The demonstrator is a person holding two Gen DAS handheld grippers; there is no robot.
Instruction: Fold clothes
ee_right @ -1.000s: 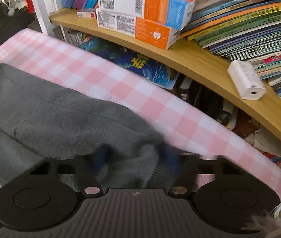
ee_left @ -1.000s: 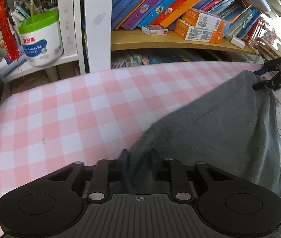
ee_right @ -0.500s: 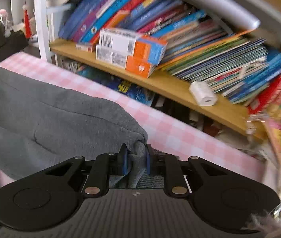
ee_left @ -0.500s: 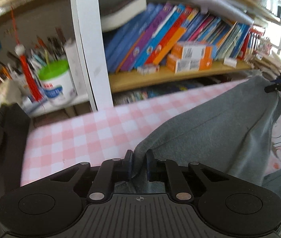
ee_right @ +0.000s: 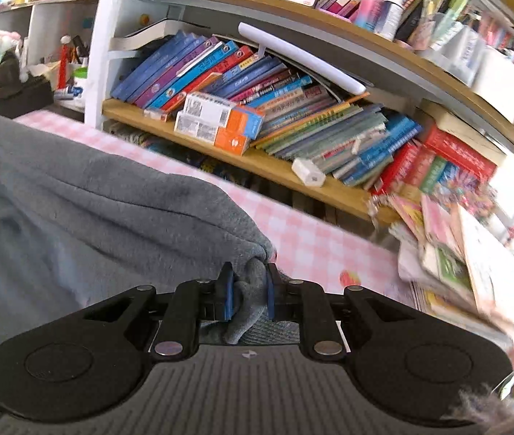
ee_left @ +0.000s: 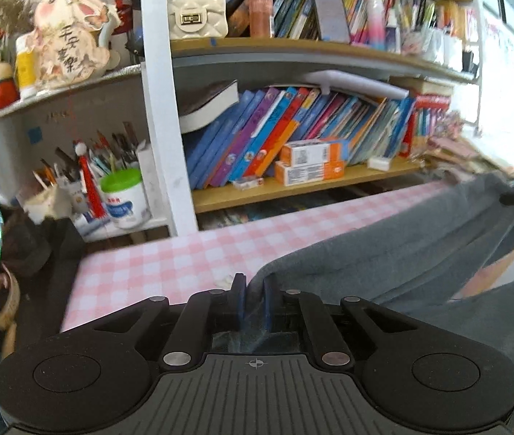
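The garment (ee_left: 394, 253) hangs stretched between the two tongs above the worktop (ee_left: 169, 261): the left tongs (ee_left: 255, 299) pinch one end, the right tongs (ee_right: 249, 295) pinch the other. Behind the worktop stands a bookshelf (ee_right: 249, 159) with leaning books (ee_left: 257, 145) and two stacked boxes (ee_right: 217, 123) before them. At the worktop's right end lies what seems a pile of booklets (ee_right: 460, 253).
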